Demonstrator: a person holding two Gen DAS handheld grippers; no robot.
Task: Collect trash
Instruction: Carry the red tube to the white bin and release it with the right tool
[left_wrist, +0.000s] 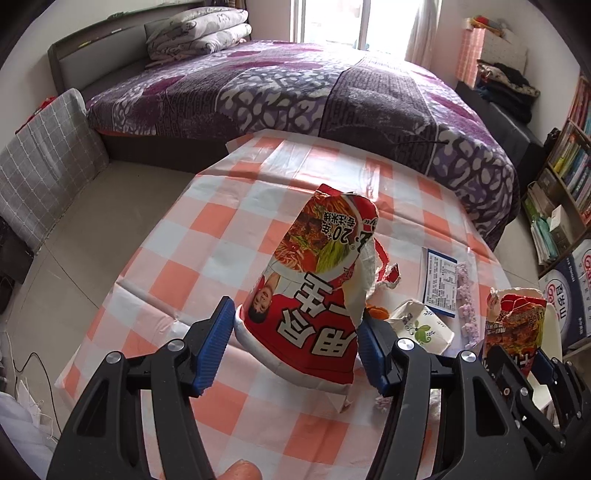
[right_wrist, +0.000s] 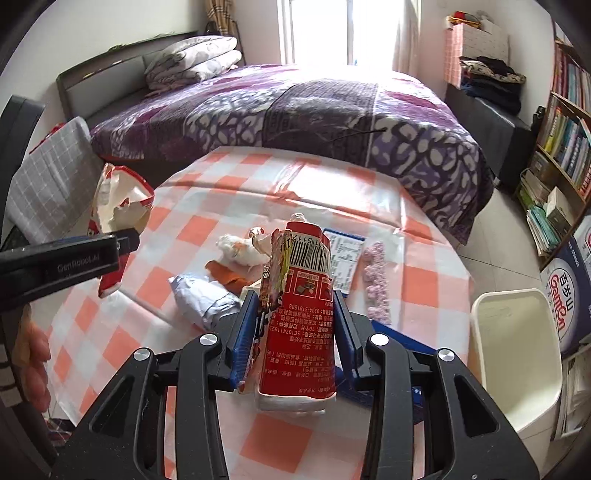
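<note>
My left gripper is shut on a torn red snack bag and holds it above the checked table. My right gripper is shut on a second red snack wrapper, folded narrow, with a barcode on top. In the left wrist view the right gripper and its wrapper are at the far right. In the right wrist view the left gripper's bag is at the left. Loose trash lies on the table: a crumpled white bag, a white wad, an orange scrap.
A white bin stands on the floor at the table's right edge. A blue-edged label sheet and a pale purple strip lie on the table. A bed is behind and bookshelves are at right.
</note>
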